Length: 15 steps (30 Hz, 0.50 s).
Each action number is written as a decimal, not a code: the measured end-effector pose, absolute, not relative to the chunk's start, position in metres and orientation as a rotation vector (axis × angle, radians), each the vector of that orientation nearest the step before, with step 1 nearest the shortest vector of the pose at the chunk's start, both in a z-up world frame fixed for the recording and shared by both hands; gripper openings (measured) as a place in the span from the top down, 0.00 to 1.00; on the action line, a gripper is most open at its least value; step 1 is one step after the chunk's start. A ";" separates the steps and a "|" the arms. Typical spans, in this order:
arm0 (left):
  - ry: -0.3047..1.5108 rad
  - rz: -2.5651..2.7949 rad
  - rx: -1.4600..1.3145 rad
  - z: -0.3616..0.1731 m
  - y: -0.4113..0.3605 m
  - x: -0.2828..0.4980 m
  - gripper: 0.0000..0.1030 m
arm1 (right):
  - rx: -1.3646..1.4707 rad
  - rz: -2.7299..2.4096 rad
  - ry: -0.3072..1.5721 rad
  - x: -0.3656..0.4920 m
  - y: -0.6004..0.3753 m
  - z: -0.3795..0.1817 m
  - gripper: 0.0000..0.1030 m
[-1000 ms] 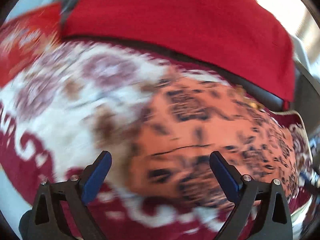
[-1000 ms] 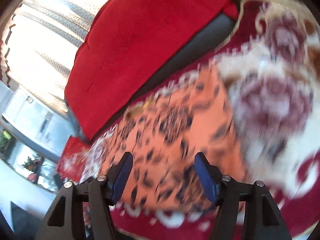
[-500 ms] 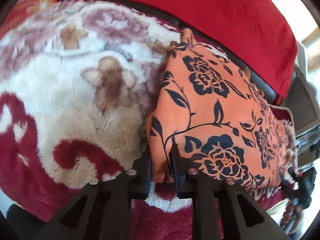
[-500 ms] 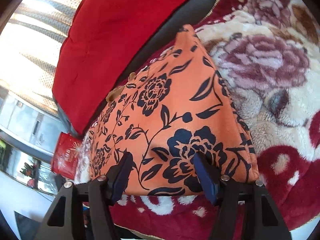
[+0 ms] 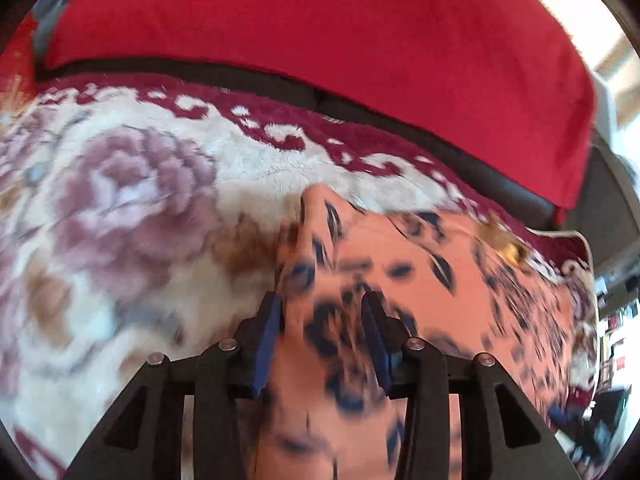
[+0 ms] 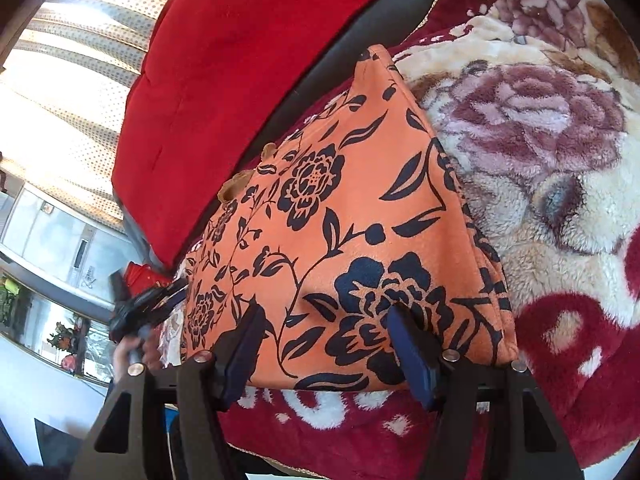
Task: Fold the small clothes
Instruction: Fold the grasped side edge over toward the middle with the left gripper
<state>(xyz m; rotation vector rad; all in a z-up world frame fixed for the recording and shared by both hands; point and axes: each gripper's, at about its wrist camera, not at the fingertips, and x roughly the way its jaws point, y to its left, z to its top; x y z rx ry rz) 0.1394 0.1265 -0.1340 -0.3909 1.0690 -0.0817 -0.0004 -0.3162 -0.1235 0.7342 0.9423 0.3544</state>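
Fleecy blanket (image 6: 560, 208) bears orange garment (image 6: 360, 208), point toward red cushion (image 6: 240, 60).

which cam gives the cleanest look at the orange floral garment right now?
Right wrist view: the orange floral garment is sharp, with its folded outline and near edge visible on the blanket. The left wrist view shows it motion-blurred, partly behind the left gripper.

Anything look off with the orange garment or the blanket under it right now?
Nothing stands out. The orange floral garment lies folded flat on the plush blanket, edges fairly even; the left view is motion-blurred.
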 end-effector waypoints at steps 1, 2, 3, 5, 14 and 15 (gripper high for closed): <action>1.086 -0.058 -0.386 -0.137 0.129 0.147 0.72 | 0.739 0.357 0.941 -0.001 -0.317 -0.124 0.35; 1.104 -0.026 -0.391 -0.144 0.133 0.154 0.79 | 0.744 0.357 0.938 -0.001 -0.317 -0.125 0.35; 1.116 -0.002 -0.435 -0.151 0.141 0.160 0.81 | 0.746 0.357 0.938 -0.001 -0.317 -0.126 0.35; 1.120 0.019 -0.579 -0.158 0.160 0.163 0.81 | 0.737 0.356 0.941 -0.001 -0.315 -0.126 0.35; 0.955 0.032 -0.431 -0.103 0.135 0.073 0.41 | 0.768 0.335 0.927 -0.008 -0.315 -0.117 0.34; 0.930 0.004 -0.403 -0.096 0.127 0.055 0.40 | 0.778 0.347 0.915 -0.010 -0.313 -0.113 0.32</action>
